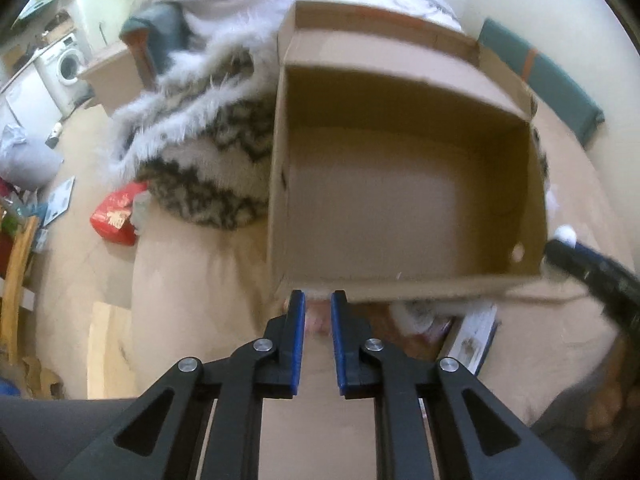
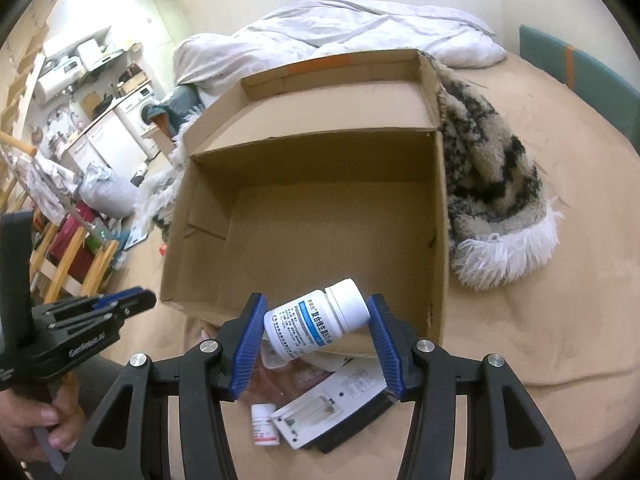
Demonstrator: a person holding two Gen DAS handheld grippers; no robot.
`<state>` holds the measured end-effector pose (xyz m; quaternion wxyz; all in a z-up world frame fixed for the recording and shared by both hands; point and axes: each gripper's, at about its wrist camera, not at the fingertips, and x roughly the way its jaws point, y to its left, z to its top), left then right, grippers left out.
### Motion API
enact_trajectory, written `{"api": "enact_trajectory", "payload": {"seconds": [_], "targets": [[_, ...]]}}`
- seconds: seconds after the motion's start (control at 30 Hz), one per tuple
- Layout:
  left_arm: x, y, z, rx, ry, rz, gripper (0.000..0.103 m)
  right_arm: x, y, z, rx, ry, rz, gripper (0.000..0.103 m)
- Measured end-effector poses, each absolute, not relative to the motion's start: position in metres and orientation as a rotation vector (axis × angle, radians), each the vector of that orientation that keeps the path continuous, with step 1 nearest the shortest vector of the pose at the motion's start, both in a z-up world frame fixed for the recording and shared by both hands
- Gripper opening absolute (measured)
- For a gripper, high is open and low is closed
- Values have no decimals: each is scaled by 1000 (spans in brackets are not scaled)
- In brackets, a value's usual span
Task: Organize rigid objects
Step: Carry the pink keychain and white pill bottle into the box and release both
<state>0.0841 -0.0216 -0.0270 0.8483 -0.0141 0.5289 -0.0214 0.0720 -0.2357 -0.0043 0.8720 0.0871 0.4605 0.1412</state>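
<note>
An open cardboard box (image 1: 400, 92) (image 2: 312, 152) stands on the beige bed with nothing inside it. My right gripper (image 2: 316, 304) is shut on a white pill bottle (image 2: 308, 320) with a blue label, held tilted just over the box's near wall. The bottle's white cap (image 1: 565, 235) shows at the box's right corner in the left wrist view. My left gripper (image 1: 318, 300) (image 2: 142, 298) hovers at the near-left rim, its blue pads nearly together with nothing between them. Beneath lie a small red-labelled bottle (image 2: 264, 424), a flat white device (image 2: 320, 408) and a pink packet (image 2: 280, 380).
A fuzzy patterned blanket (image 1: 208, 176) (image 2: 492, 184) lies against the box, with a white duvet (image 2: 360, 24) behind it. A teal headboard (image 2: 580, 68) lines the wall. A red packet (image 1: 116, 216) lies on the floor. A person's hand (image 2: 32, 420) grips the left handle.
</note>
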Motion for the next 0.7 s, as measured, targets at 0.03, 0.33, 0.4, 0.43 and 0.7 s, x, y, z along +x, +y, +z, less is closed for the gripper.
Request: {"api": "enact_trajectory", "payload": {"seconds": [0.03,0.33,0.4,0.43,0.7], "targets": [[82,-17,-35,-37,1138,-38,25,73,-239,-8,204,979,291,55],[94,7,-101,-194,1353,47,58,75,-234,-17,228,1027,289,55],[108,-2,-101,-118,1314,55,58,74,-232,-19,221,1037,290,55],[113,-6,-102,-101,1314,46,58,73,-232,-19,214,1039,291,55],[149,-41,-134,40,1343,-49,58,75,-234,-24,209,1057,276,55]]}}
